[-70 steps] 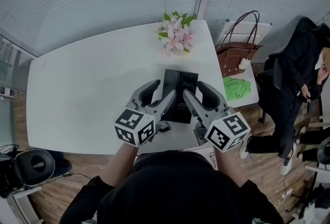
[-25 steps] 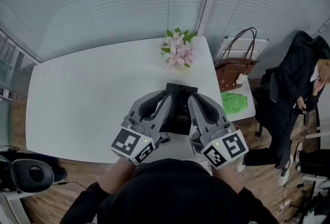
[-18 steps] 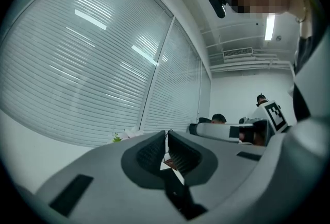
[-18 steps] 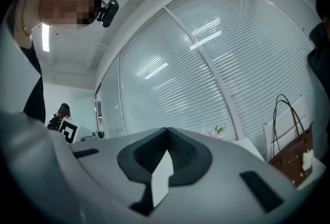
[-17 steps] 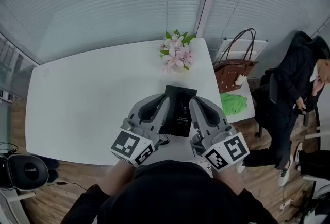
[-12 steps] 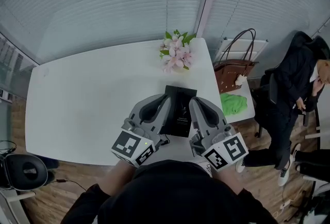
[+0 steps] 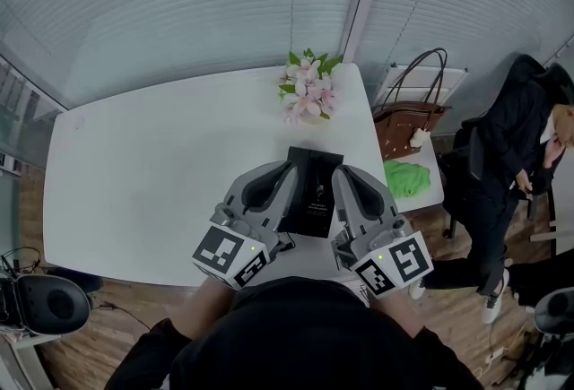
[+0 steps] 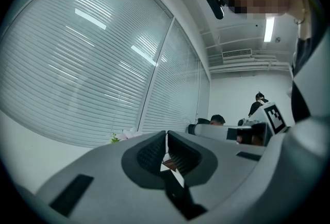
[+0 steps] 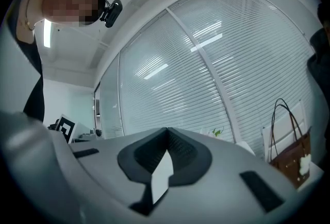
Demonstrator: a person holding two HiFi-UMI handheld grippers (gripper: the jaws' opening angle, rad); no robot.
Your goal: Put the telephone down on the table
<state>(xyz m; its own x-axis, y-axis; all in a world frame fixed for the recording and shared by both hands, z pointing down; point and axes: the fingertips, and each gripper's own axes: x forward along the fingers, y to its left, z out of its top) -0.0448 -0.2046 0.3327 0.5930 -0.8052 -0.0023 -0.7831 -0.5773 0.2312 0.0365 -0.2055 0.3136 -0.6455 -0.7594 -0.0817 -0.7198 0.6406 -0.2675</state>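
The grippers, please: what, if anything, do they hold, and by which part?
Nothing: left gripper and right gripper are shut, empty; the telephone lies on the table.

— Legible text, any item?
— None. Black telephone [image 7: 312, 189]: faint pale print, too small to read. Left marker cube [image 7: 230, 255], right marker cube [image 7: 395, 263]: black-and-white square patterns only, no letters or numbers.

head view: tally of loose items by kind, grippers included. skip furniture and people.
grippers: 2 (left gripper, right gripper; both shut, nothing held)
telephone: 1
flower bunch: 1
handbag: 1
green cloth: 1
total: 6
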